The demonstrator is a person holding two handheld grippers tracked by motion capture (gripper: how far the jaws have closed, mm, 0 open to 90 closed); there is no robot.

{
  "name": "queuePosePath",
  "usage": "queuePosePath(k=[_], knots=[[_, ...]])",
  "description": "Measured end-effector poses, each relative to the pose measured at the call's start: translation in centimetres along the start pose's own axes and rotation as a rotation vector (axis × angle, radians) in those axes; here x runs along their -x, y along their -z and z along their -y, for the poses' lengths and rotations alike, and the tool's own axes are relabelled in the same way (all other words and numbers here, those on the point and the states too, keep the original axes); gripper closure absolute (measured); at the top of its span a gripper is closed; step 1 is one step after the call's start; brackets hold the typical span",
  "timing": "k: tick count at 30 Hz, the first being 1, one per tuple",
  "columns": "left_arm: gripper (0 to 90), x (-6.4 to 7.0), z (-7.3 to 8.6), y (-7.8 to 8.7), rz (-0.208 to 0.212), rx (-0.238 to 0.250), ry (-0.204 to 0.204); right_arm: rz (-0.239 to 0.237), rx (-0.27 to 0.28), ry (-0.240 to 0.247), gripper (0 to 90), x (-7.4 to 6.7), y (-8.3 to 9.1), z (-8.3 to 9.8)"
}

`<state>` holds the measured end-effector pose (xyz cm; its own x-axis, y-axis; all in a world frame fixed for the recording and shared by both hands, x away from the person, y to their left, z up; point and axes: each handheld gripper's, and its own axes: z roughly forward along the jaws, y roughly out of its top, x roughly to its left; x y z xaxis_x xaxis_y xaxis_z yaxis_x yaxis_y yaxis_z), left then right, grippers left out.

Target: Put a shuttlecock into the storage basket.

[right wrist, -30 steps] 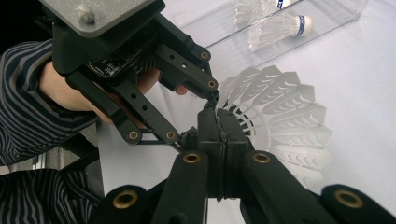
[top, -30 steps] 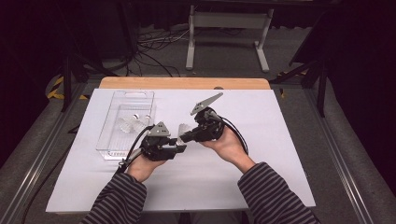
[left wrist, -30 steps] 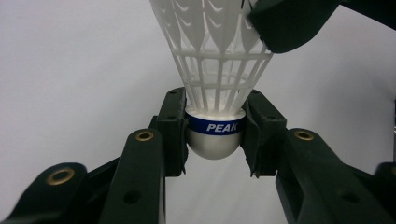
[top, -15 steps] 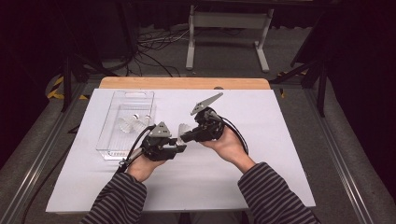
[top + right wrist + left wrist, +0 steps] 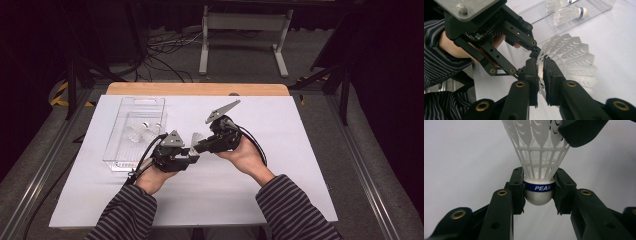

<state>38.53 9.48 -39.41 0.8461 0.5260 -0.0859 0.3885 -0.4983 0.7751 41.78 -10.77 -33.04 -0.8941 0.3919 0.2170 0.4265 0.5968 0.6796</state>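
A white plastic shuttlecock [image 5: 541,150] with a blue PEAK band is held over the white table. My left gripper [image 5: 539,195] is shut on its rounded cork base, one pad on each side. The right gripper [image 5: 540,72] comes in from the right in the high view [image 5: 201,146] and straddles the rim of the skirt [image 5: 571,60]. Its jaws have just been opening; a narrow gap shows between the pads with the skirt wall still in it. In the high view the shuttlecock [image 5: 196,139] hangs between the two grippers, with the left gripper [image 5: 191,153] just below it.
A clear plastic tray [image 5: 118,150] stands on the white sheet to the left of my hands, with two more shuttlecocks [image 5: 142,132] lying in it. The wooden table edge [image 5: 200,89] runs along the back. A metal stand and cables sit on the floor beyond.
Both hands stay where they were, and the shuttlecock is still between the two grippers. No shift shows in the high view.
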Motion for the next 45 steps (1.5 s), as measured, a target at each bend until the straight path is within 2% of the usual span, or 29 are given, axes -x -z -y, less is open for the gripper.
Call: queuePosePath(k=[4,9,16,20,34,45], knots=[[65.4,-0.1,0.0,0.1,-0.003,-0.005,0.001,0.001,0.009,-0.007,73.9,0.0,0.1,0.0],[65.4,-0.3,0.0,0.2,-0.007,-0.015,0.024,0.033,0.027,-0.024,59.8,0.2,0.3,0.2],[65.4,-0.4,0.0,0.2,0.0,-0.028,0.034,0.057,0.045,-0.033,49.5,0.4,0.6,0.5],[65.4,-0.4,0.0,0.2,-0.001,-0.037,0.039,0.09,0.058,-0.044,42.1,0.4,0.9,0.7],[65.4,-0.4,0.2,0.5,-0.004,-0.066,0.05,0.127,0.103,-0.025,37.1,0.1,1.8,1.3],[65.5,-0.5,0.2,0.9,-0.006,-0.07,0.046,0.155,0.138,-0.043,34.8,0.4,2.9,2.5]])
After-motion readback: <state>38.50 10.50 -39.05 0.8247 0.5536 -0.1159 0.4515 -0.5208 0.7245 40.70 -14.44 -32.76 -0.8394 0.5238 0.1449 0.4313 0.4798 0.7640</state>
